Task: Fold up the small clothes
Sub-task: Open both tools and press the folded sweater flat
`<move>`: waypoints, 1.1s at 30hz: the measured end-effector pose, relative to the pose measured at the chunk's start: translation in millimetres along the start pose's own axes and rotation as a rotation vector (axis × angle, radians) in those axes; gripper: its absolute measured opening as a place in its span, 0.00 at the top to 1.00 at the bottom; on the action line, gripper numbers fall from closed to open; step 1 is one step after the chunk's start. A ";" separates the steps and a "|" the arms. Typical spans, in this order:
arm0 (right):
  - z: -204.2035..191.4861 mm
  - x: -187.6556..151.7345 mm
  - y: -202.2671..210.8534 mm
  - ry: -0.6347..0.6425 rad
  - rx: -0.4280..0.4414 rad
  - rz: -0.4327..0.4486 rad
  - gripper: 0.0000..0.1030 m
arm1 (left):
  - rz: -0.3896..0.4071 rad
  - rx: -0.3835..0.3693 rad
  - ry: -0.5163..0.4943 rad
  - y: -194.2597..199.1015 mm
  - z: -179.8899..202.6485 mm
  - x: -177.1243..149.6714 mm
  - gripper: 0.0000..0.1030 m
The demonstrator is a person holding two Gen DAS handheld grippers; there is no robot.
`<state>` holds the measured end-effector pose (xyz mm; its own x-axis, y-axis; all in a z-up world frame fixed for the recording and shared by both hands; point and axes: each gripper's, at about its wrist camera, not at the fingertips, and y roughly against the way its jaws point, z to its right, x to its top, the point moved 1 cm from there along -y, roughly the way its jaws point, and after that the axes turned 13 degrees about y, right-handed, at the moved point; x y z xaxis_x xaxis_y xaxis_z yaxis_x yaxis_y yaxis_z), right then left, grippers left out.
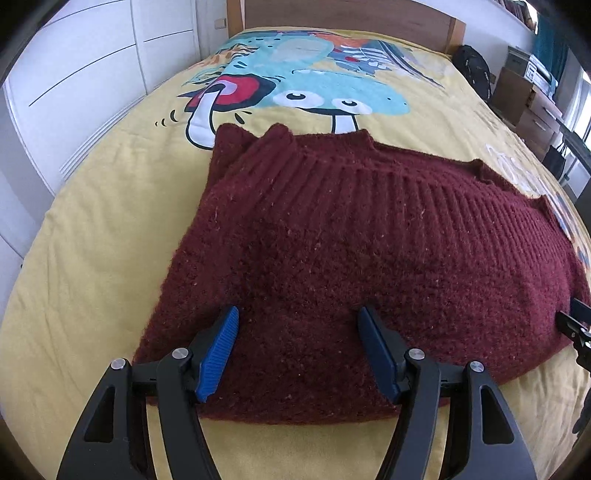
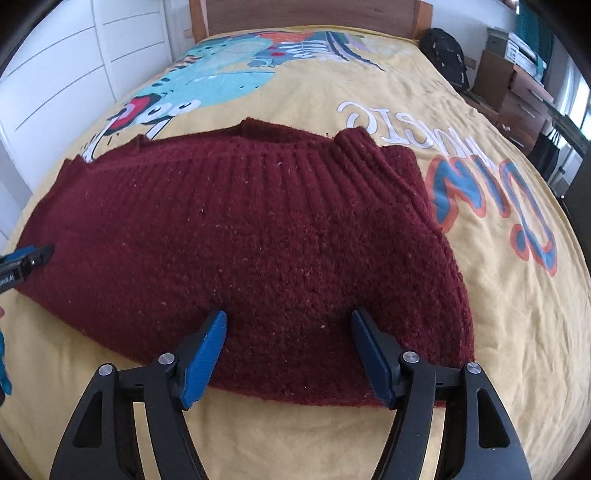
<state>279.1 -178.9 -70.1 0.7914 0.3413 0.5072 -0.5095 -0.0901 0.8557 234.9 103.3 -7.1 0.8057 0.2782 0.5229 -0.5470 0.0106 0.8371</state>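
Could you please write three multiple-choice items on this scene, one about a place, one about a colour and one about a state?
1. Where does the sweater lie?
A. on the yellow bedspread
B. on a chair
C. on the floor

2. What colour is the sweater?
A. grey
B. dark red
C. green

3. How does the left tool stand?
A. shut on the sweater
C. open, with nothing pinched
B. shut on a sock

Answers:
1 A, since the sweater is spread flat on the bedspread with the printed cartoon, below the wooden headboard.
2 B, since the knit shows dark red in both views.
3 C, since its blue pads stand wide apart above the near part of the sweater; the right tool is open the same way.
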 end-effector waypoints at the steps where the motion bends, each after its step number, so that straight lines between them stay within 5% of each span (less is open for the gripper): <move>1: 0.0 -1.4 0.2 -0.001 0.002 0.001 0.30 | -0.004 0.000 0.002 -0.3 -0.9 -0.7 0.38; 7: 6.6 -5.6 5.0 0.004 0.009 -0.016 0.30 | -0.054 -0.005 0.003 3.4 -5.0 1.7 0.33; 13: 12.8 -4.6 23.5 -0.027 -0.012 -0.005 0.30 | -0.019 -0.014 0.004 25.0 -1.0 1.7 0.33; 22: -27.2 9.9 21.6 0.053 0.014 0.037 0.30 | -0.006 0.004 -0.046 19.4 19.2 -5.5 0.32; 29: -37.4 1.5 0.9 0.092 0.007 0.022 0.26 | -0.009 0.024 -0.028 1.9 7.2 -14.2 0.13; 33: -35.3 -2.7 -1.1 0.111 0.011 0.014 0.25 | -0.013 0.009 -0.023 0.8 2.5 -16.5 0.13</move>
<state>265.7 -146.7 -76.0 0.7416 0.4415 0.5050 -0.5158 -0.1060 0.8501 221.7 96.3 -14.6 0.8179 0.2556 0.5154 -0.5344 0.0056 0.8452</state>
